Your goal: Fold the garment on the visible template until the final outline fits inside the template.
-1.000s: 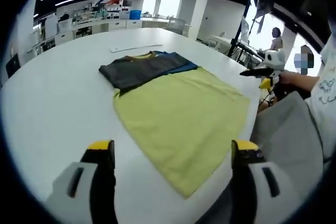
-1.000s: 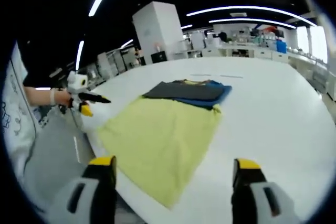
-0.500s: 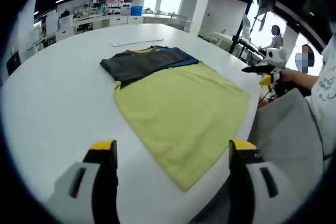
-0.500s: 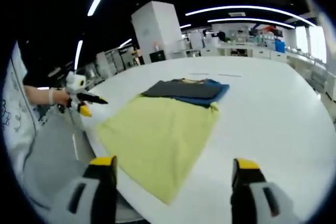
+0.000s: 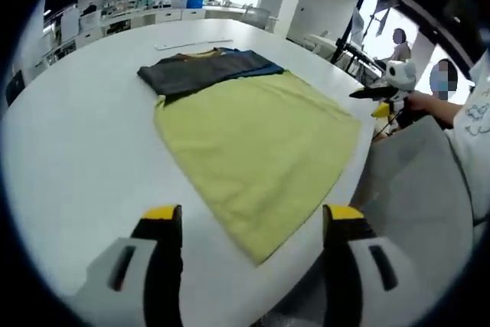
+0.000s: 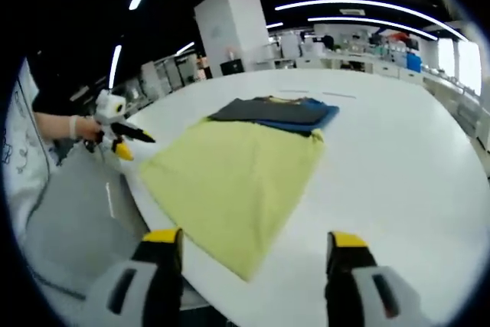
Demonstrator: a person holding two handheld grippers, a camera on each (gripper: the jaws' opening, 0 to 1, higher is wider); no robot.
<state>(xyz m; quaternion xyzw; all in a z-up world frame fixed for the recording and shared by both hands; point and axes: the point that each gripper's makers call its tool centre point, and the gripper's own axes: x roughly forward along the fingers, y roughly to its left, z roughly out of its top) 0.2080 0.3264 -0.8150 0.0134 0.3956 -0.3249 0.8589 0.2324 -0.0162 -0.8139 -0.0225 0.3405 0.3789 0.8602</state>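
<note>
A wide white worktop (image 5: 69, 135) carries a yellow-green cloth (image 5: 256, 143) spread flat near its front edge, one corner reaching almost to the rim. Just beyond the cloth lies a folded stack of garments (image 5: 203, 70), a dark grey one on top of a blue one, with a sliver of yellow collar at the far side; the stack touches or slightly overlaps the cloth's far edge. In the left gripper view, the left claw (image 5: 249, 223) hovers above the cloth's near corner, its yellow-tipped jaws spread wide with nothing between them. In the right gripper view, the right claw (image 6: 249, 239) hangs over the same corner of the cloth (image 6: 233, 178), its jaws likewise spread and empty. The garment stack (image 6: 276, 112) sits farther back on the worktop (image 6: 398, 158). A person's grey-clad lap shows beside the worktop's edge.
</note>
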